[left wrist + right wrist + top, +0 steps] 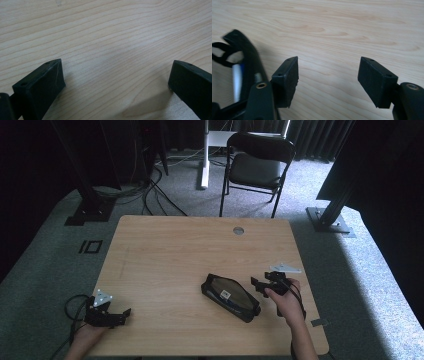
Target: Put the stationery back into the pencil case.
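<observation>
Two grippers, one pouch, both sets of jaws gaping over the wooden table [165, 250].

The left gripper [125, 314] is sitting at the near left corner, jaws spread wide with only bare wood between them. The right gripper [256, 285] is hovering just beside the one black zip pouch [230, 297], which is lying right of centre; its jaws are parted too, holding nothing. One folding chair [257, 165] is standing beyond the far edge.
</observation>
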Motion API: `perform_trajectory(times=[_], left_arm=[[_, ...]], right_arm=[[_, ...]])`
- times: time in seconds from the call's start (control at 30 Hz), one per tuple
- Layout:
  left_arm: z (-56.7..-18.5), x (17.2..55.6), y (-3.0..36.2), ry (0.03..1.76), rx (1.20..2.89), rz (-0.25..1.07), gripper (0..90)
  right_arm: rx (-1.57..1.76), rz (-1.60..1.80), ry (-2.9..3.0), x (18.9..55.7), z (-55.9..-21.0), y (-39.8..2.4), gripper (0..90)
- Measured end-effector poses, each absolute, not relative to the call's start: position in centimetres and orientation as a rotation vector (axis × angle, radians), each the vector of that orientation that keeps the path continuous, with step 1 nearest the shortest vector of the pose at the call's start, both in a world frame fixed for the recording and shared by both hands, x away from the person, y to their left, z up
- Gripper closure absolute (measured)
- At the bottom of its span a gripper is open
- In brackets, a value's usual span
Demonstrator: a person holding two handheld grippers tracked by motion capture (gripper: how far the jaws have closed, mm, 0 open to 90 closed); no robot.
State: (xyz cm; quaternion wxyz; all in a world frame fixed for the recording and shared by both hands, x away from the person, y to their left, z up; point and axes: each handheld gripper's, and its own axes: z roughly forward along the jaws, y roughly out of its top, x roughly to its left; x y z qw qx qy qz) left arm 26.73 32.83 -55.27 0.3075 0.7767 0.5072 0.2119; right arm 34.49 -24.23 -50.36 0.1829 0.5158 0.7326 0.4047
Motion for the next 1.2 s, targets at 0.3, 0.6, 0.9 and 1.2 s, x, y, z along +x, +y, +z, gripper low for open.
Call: perform_trajectory(times=[0.3,0.6,0.9,1.2], left_arm=[[-55.3,26.7,32.8,1.341,2.052,0.562,0.5],[-55.3,26.7,32.8,1.340,2.055,0.562,0.5],[-55.3,26.7,32.8,1.340,2.055,0.562,0.6],[-55.3,26.7,32.8,1.339,2.056,0.562,0.6]], right_arm=[[1.507,1.073,2.006,33.8,-52.0,-25.6,25.9],[1.639,1.009,1.941,33.0,-53.3,-26.7,19.0],[1.649,0.900,1.893,32.2,-54.4,-27.4,15.4],[1.649,0.871,1.859,31.4,-55.5,-27.6,15.4]])
